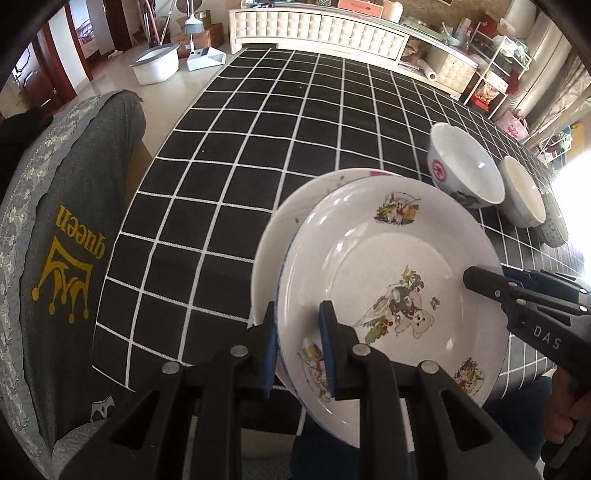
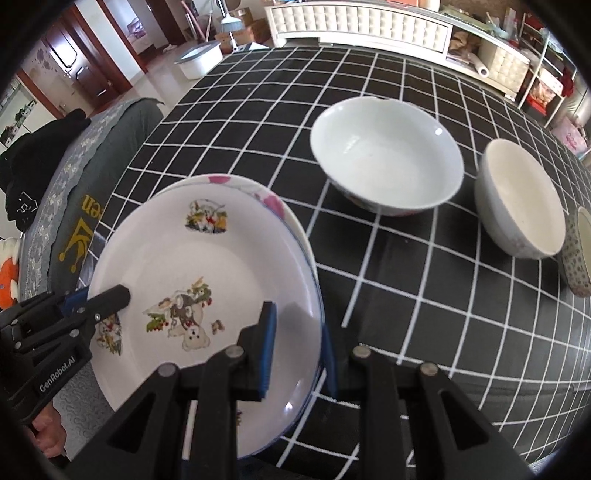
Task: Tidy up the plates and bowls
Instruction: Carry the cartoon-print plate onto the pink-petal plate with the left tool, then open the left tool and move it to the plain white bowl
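A white cartoon plate lies on top of a second white plate with pink marks on the checked table. My left gripper is shut on the cartoon plate's left rim; it also shows in the right wrist view. My right gripper is shut on the plates' right rim; it also shows in the left wrist view. A large white bowl, a smaller cream bowl and a patterned bowl stand to the right.
The black checked tablecloth covers the table. A grey chair cover with a gold crown print is at the left. A white cabinet and shelves stand beyond the table.
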